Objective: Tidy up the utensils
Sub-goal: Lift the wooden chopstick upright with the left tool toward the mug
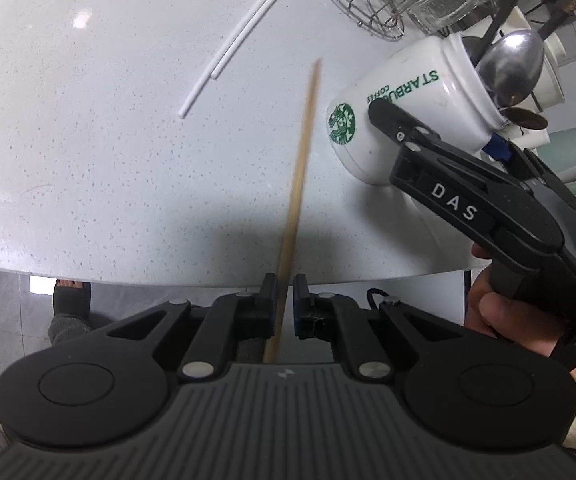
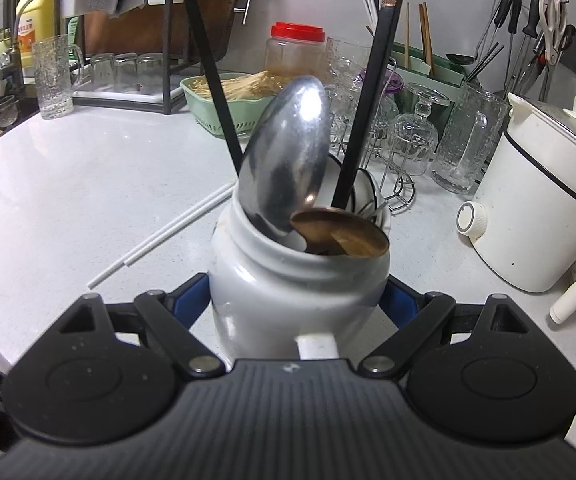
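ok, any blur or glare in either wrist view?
Left wrist: wooden chopstick smears toward its far tip, lamp glare on the counter. Right wrist: sharp, bright highlight on the steel spoon, fisheye bends the counter edges.

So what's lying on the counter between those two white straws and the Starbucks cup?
Only the wooden chopstick pinched in the left gripper crosses that gap in the left wrist view; the counter beneath looks bare.

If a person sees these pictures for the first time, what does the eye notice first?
Probably the white Starbucks cup, gripped by the right gripper on the counter, with a big silver spoon and black chopsticks sticking out. Next, the wooden chopstick pinched in the left gripper above the counter.
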### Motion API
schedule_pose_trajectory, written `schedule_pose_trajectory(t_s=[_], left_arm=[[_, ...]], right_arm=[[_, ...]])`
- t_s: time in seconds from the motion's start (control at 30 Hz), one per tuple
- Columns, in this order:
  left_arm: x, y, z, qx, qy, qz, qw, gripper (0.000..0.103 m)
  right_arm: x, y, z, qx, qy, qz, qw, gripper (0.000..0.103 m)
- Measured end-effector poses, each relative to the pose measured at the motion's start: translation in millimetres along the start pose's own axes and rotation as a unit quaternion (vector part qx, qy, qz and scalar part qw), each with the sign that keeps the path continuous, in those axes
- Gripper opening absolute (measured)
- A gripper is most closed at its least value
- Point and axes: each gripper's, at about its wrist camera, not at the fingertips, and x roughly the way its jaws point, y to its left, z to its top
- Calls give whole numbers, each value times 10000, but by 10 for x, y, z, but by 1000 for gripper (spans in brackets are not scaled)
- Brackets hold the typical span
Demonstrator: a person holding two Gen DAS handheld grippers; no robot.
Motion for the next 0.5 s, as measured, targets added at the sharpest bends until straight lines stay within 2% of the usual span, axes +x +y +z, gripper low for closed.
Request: schedule_pose_trajectory(t_s=[0.1, 0.27, 0.33, 0.5], left_arm=[[-2, 35, 1, -59, 41, -26, 10000, 8], [-22, 111, -5, -246, 84, -50, 9996, 26], [-31, 102, -32, -208, 132, -36, 9997, 30], [30, 83, -136, -31, 352, 45, 9994, 31]], right_arm=[[1, -3, 3, 6, 10, 0, 10000, 92], [5, -2, 5, 22, 21, -4, 10000, 92], [4, -3, 4, 14, 17, 0, 10000, 92], [5, -5, 2, 18, 15, 0, 10000, 92]])
